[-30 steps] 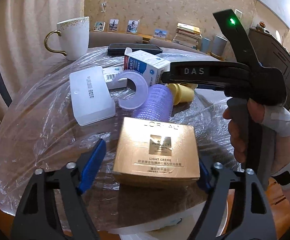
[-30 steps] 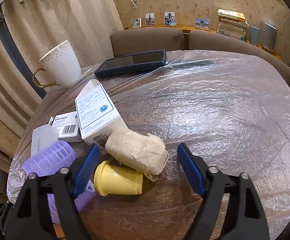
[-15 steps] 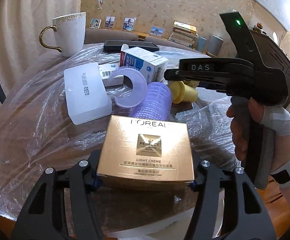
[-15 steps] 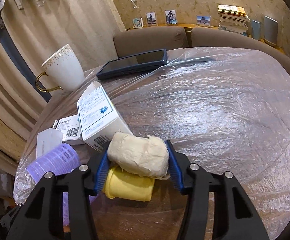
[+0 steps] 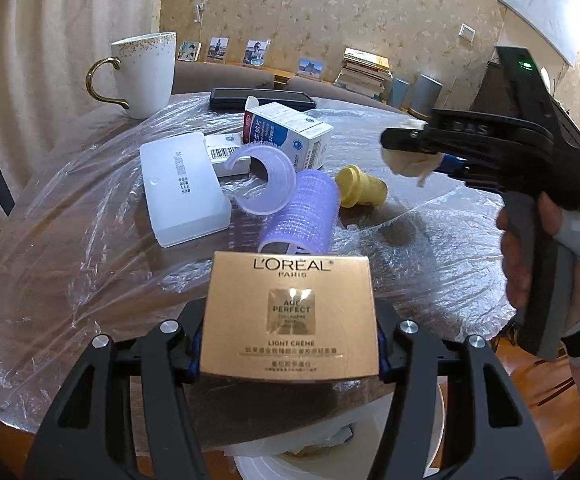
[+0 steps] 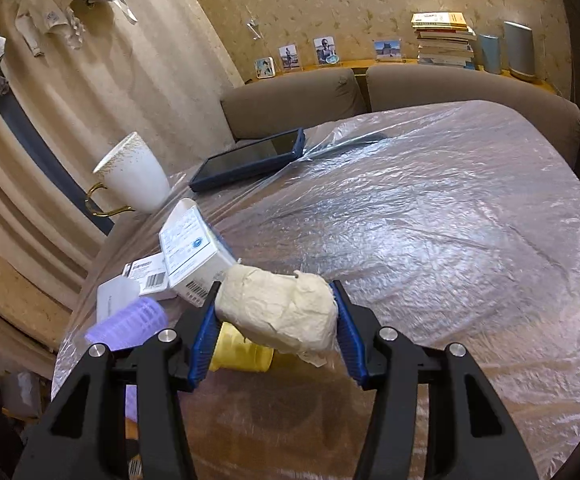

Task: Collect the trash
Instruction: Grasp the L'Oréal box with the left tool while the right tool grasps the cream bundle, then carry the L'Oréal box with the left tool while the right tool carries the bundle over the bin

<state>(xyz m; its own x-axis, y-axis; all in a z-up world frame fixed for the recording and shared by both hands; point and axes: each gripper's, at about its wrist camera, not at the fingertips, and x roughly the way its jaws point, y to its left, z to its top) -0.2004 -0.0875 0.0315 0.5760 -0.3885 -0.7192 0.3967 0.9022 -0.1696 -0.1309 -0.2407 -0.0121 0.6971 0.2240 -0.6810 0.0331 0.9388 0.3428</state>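
My left gripper [image 5: 288, 344] is shut on a gold L'Oréal cream box [image 5: 290, 312] and holds it above the near table edge. My right gripper [image 6: 276, 328] is shut on a crumpled beige paper wad [image 6: 278, 312], lifted off the table; it also shows in the left wrist view [image 5: 407, 160] at the right. On the plastic-covered table [image 5: 70, 264] lie a yellow cap [image 5: 359, 192], a purple hair roller [image 5: 301, 216], a white and blue medicine box [image 5: 286, 136], a small barcode box [image 5: 226, 154] and a white plastic case [image 5: 182, 196].
A white mug with a gold handle [image 5: 144, 74] and a dark tablet [image 5: 260, 98] stand at the back of the table. A white bin rim [image 5: 329, 460] shows below the near table edge. A brown sofa [image 6: 369, 96] lies behind the table.
Both grippers closed, the left on the gold box and the right on the paper wad. Both have lifted their loads off the table; the yellow cap stays behind.
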